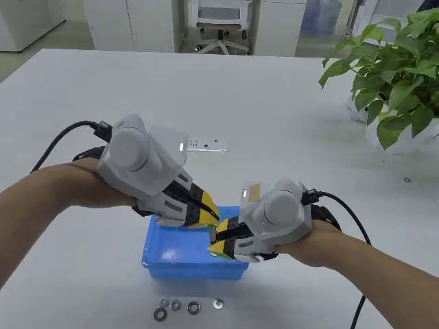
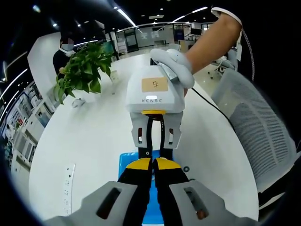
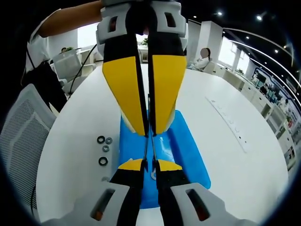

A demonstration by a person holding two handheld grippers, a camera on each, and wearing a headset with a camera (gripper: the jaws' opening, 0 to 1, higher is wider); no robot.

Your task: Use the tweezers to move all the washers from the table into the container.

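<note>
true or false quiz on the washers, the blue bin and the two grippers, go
Several round metal washers lie on the white table beside the blue plastic container: true.
The container is red: false, it is blue.
The left gripper and right gripper point their fingers at each other above the container: true.
The washers are stacked in one pile: false, they lie spread out singly.
Thin metal tweezers run between the two grippers' fingers: true.

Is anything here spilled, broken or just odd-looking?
Nothing broken or spilled. Four washers lie loose on the table beside the blue container. The left claw and right claw meet tip to tip above it, seemingly both pinching thin tweezers.
</note>
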